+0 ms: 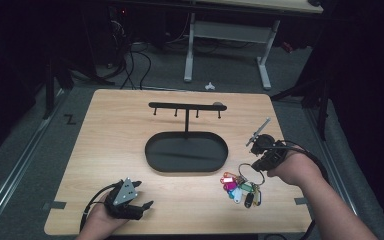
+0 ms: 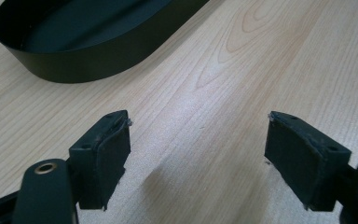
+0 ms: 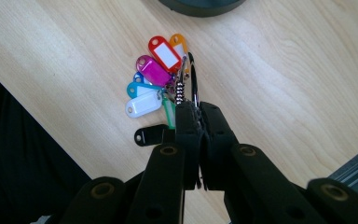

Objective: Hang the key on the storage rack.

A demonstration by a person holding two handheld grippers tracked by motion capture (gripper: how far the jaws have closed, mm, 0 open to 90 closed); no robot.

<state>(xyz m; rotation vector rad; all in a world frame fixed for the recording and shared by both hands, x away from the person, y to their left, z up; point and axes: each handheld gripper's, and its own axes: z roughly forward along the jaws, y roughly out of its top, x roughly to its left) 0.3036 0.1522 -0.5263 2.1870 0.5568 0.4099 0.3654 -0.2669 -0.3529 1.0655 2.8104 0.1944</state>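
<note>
The right gripper has its jaws pressed together on the metal key ring, apparently pinching it. Just ahead of its tips the coloured key tags fan out on the wooden table. The left gripper hangs with jaws wide apart over bare wood; the black oval tray lies beyond.

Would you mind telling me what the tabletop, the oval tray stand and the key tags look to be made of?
The light wooden tabletop looks like pale wood or a wood-grain laminate: grain lines show, with a smooth matte surface. The black oval tray stand with its hook bar appears to be matte painted metal, thin-walled and even black. The bunch of coloured key tags looks like glossy plastic with white label windows, on a shiny metal ring.
</note>
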